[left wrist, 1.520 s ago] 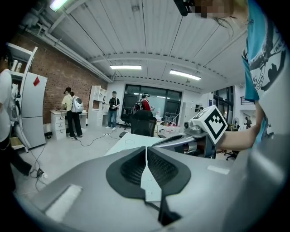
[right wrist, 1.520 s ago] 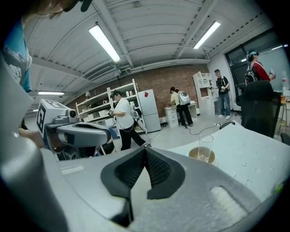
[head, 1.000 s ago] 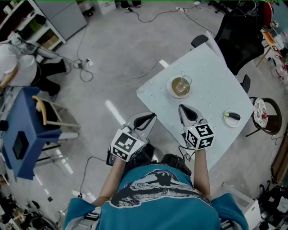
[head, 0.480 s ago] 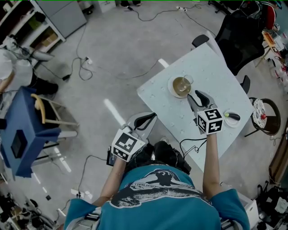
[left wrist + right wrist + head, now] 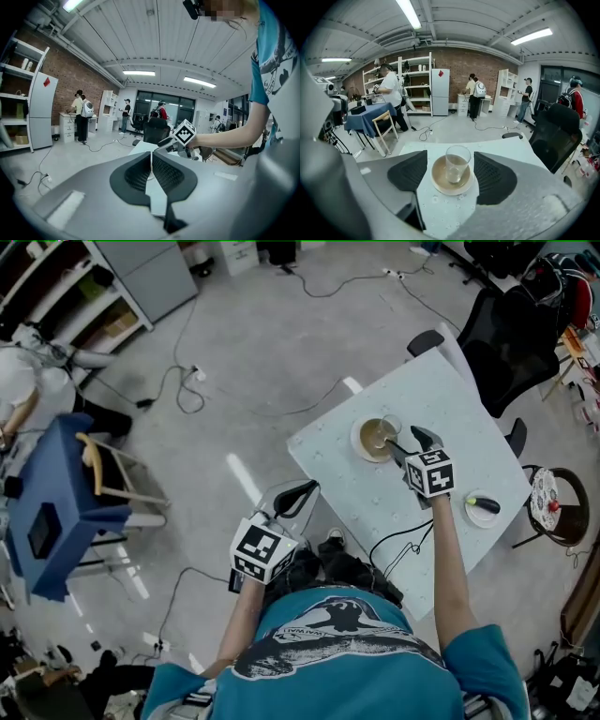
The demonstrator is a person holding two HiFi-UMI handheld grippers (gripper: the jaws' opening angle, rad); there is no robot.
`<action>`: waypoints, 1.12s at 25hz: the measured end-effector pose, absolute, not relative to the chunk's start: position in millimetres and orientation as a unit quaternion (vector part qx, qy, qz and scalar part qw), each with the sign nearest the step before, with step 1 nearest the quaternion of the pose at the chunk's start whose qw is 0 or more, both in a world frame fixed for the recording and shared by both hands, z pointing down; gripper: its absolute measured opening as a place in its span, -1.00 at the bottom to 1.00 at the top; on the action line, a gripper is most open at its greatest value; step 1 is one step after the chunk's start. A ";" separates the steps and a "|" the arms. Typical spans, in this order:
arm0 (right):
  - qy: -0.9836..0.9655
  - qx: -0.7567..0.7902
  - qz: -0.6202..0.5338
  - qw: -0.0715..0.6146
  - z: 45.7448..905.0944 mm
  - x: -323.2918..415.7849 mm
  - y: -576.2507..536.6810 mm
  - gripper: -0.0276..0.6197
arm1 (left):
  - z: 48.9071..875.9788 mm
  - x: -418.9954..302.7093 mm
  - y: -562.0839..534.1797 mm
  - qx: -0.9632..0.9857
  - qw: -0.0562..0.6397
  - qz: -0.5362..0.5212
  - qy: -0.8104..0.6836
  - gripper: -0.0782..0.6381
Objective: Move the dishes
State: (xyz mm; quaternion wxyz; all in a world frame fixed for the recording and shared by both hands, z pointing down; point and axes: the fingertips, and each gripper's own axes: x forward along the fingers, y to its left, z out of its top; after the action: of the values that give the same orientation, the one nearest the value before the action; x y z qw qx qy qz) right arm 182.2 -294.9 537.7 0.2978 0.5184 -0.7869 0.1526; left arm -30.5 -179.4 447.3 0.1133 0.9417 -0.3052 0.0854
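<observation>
Two hand-held grippers are showing in the head view. Nearest, the left hand-held gripper point(image 5: 302, 491) is hanging over the floor point(image 5: 234, 362) just short of the surface's near edge. Its pads are pressing flat together with nothing between them (its own view is showing only a hairline seam).

Farther in, the right hand-held gripper point(image 5: 411, 442) is reaching over the white surface point(image 5: 441, 390) and angling downward. Its jaws are standing wide apart, having just been opening. Between them in the right gripper view a tan saucer point(image 5: 439, 178) is lying with a clear glass point(image 5: 456, 161) standing upright on its middle. Neither pad is touching saucer or glass. In the head view the jaw tips are sitting just beside the saucer's right rim.

The saucer is resting toward the surface's left corner, clear of both edges there. Near the surface's right edge, well apart from the saucer, a small white dish point(image 5: 483, 512) is carrying a yellow-and-black item too small to make out.

Beyond the far edge a black office chair point(image 5: 511, 334) is standing close against the surface. Farther back across the room several people point(image 5: 476, 98) are standing.
</observation>
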 end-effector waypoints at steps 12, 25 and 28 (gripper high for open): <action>-0.778 0.522 0.209 0.280 589.0 179.4 -334.5 0.08 | 458.6 -26.2 -177.4 0.932 0.142 0.111 -0.314 -0.72; -0.779 0.552 0.221 0.198 616.9 178.0 -341.5 -0.07 | 462.5 -32.4 -186.4 0.928 0.139 0.125 -0.322 -0.72; -0.778 0.558 0.216 0.193 617.7 178.1 -342.4 -0.08 | 463.5 -25.9 -187.3 0.931 0.136 0.126 -0.313 -0.72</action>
State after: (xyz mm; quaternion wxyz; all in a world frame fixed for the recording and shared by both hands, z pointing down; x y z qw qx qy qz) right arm 178.1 -342.4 617.7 0.1930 0.5580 -0.7776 0.2161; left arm -25.9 -187.3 463.5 0.1358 0.9315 -0.3128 0.1265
